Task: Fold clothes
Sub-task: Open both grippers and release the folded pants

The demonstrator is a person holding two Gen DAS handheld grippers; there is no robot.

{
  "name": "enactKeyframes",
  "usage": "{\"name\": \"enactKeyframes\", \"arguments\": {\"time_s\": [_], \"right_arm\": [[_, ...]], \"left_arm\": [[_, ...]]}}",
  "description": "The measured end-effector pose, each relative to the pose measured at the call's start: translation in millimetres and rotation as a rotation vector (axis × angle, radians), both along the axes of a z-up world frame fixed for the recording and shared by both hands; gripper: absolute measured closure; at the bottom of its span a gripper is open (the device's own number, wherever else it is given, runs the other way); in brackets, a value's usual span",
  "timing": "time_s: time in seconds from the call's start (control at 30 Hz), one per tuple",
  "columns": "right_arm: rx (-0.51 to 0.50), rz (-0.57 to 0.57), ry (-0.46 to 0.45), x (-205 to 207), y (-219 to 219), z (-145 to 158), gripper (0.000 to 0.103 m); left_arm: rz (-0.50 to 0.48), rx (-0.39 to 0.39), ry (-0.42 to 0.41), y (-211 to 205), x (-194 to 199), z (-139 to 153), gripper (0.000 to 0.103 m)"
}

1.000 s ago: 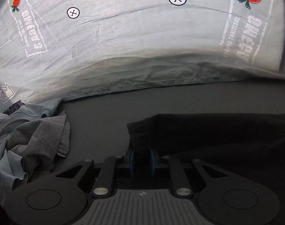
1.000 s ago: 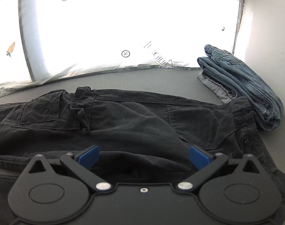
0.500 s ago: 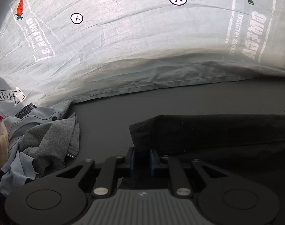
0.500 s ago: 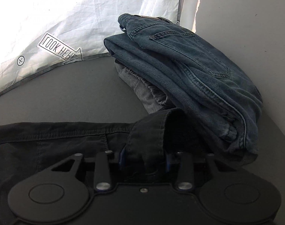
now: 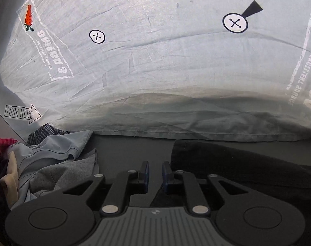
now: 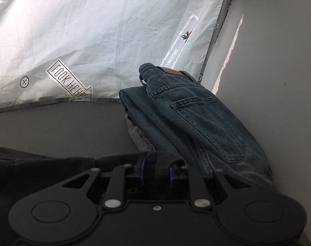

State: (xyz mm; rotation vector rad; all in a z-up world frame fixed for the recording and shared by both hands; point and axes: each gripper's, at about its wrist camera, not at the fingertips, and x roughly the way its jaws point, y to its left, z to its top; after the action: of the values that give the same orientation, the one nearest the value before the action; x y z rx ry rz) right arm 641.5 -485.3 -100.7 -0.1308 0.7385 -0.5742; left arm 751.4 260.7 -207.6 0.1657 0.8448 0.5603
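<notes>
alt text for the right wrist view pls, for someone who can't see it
The right gripper is shut on a bunched fold of the black trousers, which lie on a dark grey table. Just beyond, folded blue jeans are stacked by a white wall, with a pale printed sheet hanging behind.

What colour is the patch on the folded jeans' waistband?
Reddish brown; the patch on the jeans shows best in the right wrist view.
</notes>
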Motion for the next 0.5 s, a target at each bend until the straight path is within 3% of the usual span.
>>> {"name": "enactKeyframes", "arguments": {"time_s": [0.03, 0.1, 0.13, 0.17, 0.23, 0.37, 0.5], "right_arm": [[-0.028, -0.021, 0.012, -1, 5, -2, 0.048], [-0.078, -0.029, -0.006, -15, 14, 4, 0.023], [-0.103, -0.030, -0.020, -24, 19, 8, 0.020], [-0.113, -0.032, -0.032, -33, 23, 13, 0.020], [-0.090, -0.047, -0.045, -55, 27, 18, 0.016], [0.051, -0.109, -0.040, -99, 31, 10, 0.014], [0.147, -0.198, -0.032, -151, 41, -2, 0.014]], "left_arm": [[0.018, -0.053, -0.026, 5, -9, 2, 0.073], [0.018, -0.147, -0.068, 12, -34, 8, 0.063], [0.011, -0.177, -0.083, 13, -51, 11, 0.062], [0.002, -0.195, -0.095, 12, -69, 14, 0.060], [-0.021, -0.230, -0.105, 7, -105, 18, 0.046], [-0.103, -0.341, -0.106, -16, -195, 24, 0.029], [-0.046, -0.500, -0.109, -45, -289, 23, 0.019]]}}
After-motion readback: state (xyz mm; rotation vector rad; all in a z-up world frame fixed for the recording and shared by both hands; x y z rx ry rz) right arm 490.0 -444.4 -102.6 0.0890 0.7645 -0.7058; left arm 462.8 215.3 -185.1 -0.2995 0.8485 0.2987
